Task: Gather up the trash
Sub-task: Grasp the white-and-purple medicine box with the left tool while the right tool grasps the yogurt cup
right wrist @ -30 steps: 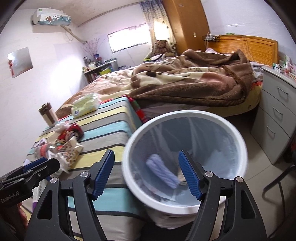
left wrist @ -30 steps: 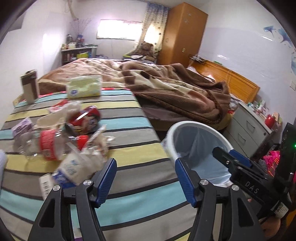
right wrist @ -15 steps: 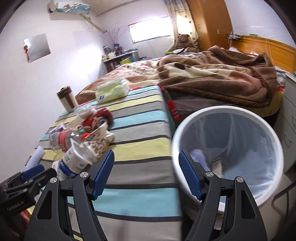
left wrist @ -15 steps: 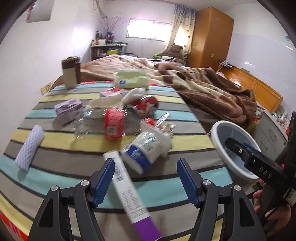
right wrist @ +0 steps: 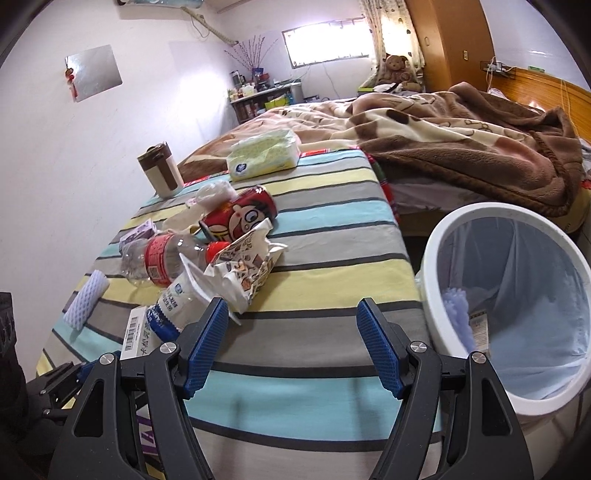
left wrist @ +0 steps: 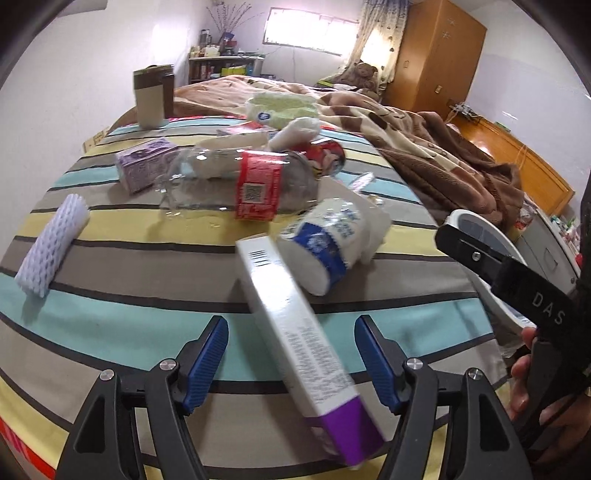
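A bright window [right wrist: 327,41] lets sun in. White walls [right wrist: 70,147] all around. A tall wooden wardrobe [left wrist: 439,55] stands by the curtain [right wrist: 391,33]. A brown blanket [right wrist: 461,144] covers the bed.

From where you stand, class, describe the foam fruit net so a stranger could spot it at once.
Start at the striped bedspread. At its left edge, apart from the trash pile, lies the foam fruit net. It alone is a white mesh sleeve; its neighbours are boxes, bottles and wrappers.
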A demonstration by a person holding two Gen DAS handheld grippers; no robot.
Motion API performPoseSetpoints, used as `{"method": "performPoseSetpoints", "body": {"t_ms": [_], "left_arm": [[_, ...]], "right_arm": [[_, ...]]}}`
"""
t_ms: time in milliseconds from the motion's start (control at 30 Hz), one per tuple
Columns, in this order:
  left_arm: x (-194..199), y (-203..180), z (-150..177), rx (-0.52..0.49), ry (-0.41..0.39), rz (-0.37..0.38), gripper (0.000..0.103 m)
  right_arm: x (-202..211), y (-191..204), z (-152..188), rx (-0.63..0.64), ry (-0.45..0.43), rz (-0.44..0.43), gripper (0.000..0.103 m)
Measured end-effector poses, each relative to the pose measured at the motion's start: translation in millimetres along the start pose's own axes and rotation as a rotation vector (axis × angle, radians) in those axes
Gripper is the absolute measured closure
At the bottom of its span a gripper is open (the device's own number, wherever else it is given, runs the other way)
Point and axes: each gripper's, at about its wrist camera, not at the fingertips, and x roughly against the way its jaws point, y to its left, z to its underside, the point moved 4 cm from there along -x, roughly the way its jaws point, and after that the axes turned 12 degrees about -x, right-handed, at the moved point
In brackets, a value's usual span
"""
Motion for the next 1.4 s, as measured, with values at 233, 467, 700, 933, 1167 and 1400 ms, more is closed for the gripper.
{"method": "performPoseSetpoints", "body": {"t_ms": [233, 467, 700, 933, 1167, 1400], "left_arm": [[3.4, 23.7, 3.4, 0.045, -0.014, 0.017, 0.058], [8.1, 44.0, -0.7, 0.008, -0.037, -0.053, 0.065], [6.5, 64.7, -1.8, 0.049, -0.041, -0.051, 0.065], [4.4, 71.5, -1.6, 0.072, -0.047, -0.027, 0.064], [0.6, 75.1, -2.7, 0.087, -0.045, -0.007, 0.064], [-2.7, 77.6, -3.0, 0.102, -0.031, -0.010, 0.053]], "right_arm": [[-12.9, 21.6, 11.0, 0.006, 0.053, -0.041, 0.030], [-21.8, 40.3, 17.6, -0.020, 0.094, -0.082, 0.030], [-36.6, 55.9, 19.3, -0.053, 0.129, -0.105, 0.030], [-53.8, 59.3, 12.9, -0.134, 0.140, -0.081, 0.025], [-67.7, 63.9, 15.3, -0.147, 0.187, -0.062, 0.025], [-64.8, 61.4, 14.4, -0.127, 0.206, -0.064, 0.025]]}}
